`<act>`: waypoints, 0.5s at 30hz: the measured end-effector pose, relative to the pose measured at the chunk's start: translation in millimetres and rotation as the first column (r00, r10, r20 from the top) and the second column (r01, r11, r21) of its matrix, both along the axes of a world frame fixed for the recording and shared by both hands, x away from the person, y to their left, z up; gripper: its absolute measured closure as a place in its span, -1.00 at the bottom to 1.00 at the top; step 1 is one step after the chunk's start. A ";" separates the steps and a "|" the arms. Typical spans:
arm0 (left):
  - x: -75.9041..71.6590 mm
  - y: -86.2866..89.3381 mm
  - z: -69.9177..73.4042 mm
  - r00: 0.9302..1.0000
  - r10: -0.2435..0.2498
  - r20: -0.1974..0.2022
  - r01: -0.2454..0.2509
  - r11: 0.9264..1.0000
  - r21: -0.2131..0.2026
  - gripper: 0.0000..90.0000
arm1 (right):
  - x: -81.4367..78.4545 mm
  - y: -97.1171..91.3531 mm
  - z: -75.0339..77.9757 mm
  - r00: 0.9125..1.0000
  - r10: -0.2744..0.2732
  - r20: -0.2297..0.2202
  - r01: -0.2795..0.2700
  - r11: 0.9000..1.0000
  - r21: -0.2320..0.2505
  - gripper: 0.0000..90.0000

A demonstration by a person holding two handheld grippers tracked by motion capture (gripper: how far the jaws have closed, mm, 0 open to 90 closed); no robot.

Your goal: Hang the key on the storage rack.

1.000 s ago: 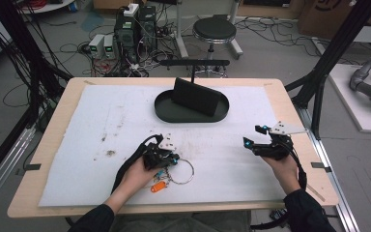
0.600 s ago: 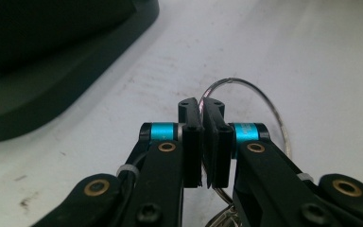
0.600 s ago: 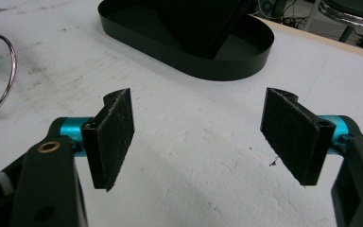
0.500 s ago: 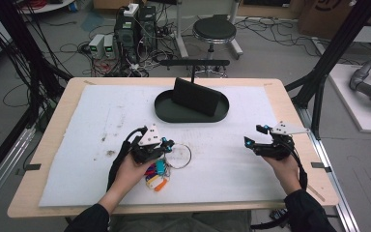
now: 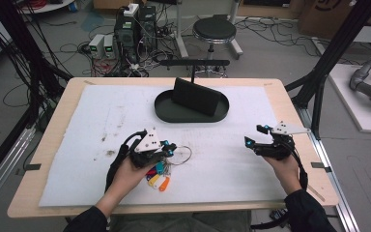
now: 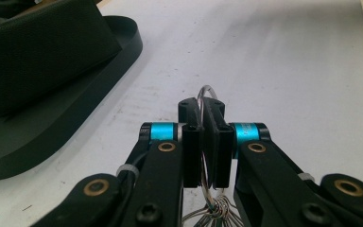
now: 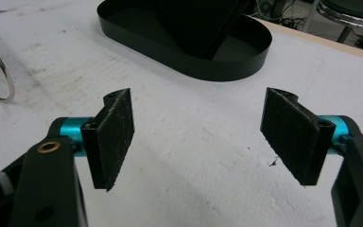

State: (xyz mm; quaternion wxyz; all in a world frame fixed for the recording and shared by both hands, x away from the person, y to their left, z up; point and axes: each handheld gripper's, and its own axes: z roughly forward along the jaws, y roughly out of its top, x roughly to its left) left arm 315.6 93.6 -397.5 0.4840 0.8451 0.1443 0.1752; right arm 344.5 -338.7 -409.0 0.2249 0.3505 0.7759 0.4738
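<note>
Two fingers (image 6: 203, 142) pinch a wire ring (image 6: 207, 92); no writing legible.

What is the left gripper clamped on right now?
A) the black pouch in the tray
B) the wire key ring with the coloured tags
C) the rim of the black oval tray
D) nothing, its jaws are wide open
B: in the left gripper view, the left gripper has its jaws pressed together on the wire key ring, which loops out above them.
</note>
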 end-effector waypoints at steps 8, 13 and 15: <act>3.6 0.2 -3.3 0.999 -0.009 -0.034 0.009 1.000 0.011 0.89 | 0.1 0.6 -0.2 1.000 0.007 -0.002 -0.007 1.000 0.000 -0.40; 4.3 -0.8 -5.2 0.999 -0.009 -0.045 0.010 1.000 0.018 0.90 | 0.1 0.5 -0.2 1.000 0.008 -0.006 -0.008 1.000 0.006 -0.40; 4.7 -0.6 -5.2 0.999 -0.007 -0.044 0.007 1.000 0.019 0.90 | 0.1 0.8 -0.3 1.000 0.010 -0.006 -0.010 1.000 0.006 -0.40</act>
